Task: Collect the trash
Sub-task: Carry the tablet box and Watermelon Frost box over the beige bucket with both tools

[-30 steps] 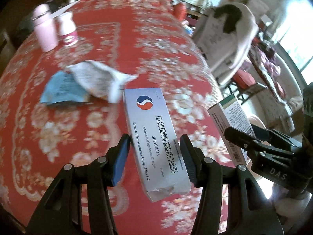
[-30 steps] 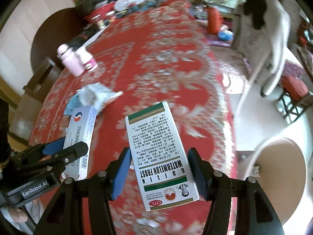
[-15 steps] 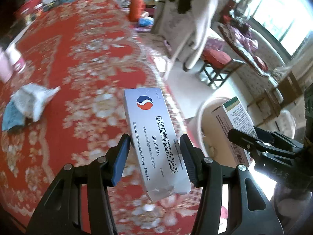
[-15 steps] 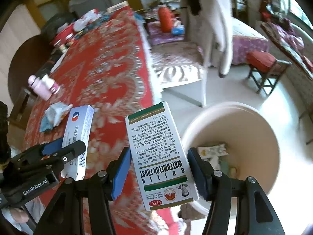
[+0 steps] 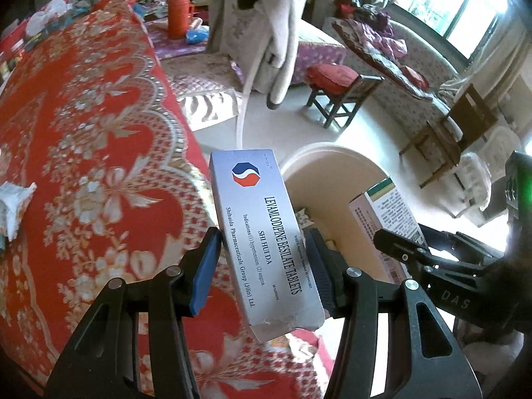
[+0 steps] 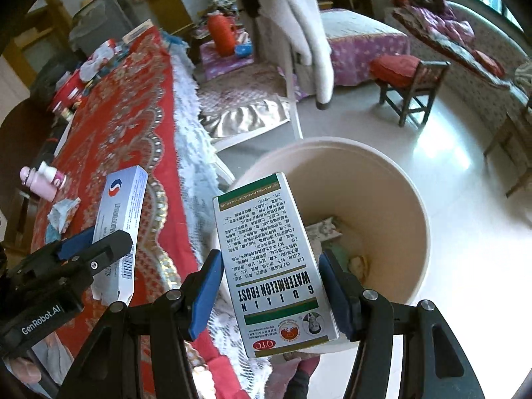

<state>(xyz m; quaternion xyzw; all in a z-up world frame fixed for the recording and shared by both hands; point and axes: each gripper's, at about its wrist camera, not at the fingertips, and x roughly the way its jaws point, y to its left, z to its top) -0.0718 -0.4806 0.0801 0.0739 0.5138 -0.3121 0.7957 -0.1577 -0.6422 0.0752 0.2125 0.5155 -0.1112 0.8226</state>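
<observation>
Left gripper (image 5: 262, 262): jaws closed on the silver box (image 5: 262, 229), which is held lengthwise at centre frame, over the edge of the surface (image 5: 99, 166); the bin (image 5: 335, 166) lies just beyond it, right of centre.
Right gripper (image 6: 269, 277): jaws closed on the green box (image 6: 272, 259), held at centre frame in front of the bin's near rim, with the bin's mouth behind and to the right of it.
Bin: a cream tub standing on the floor (image 6: 449, 153) beside the surface; some scraps are seen at its bottom.
Risk, silver box: if released here, it would probably land on the edge of the surface or the floor, since it appears short of the bin's mouth.
Risk, green box: a release over the near rim could let the box strike the rim and tip outward.
Risk, grippers: the two are held close together, so a collision is possible if both are swung to the bin at once.
Remaining trash: a crumpled wrapper (image 6: 61, 214) is left on the surface, left of frame.
Surface: covered by a red patterned cloth with a white lace fringe (image 6: 196, 173); two pink bottles (image 6: 43, 181) stand at the left.
Room: a chair (image 6: 299, 33) draped with a white coat at upper centre; a stool (image 6: 405, 79) with a red cushion at upper right; a pale glossy floor.
</observation>
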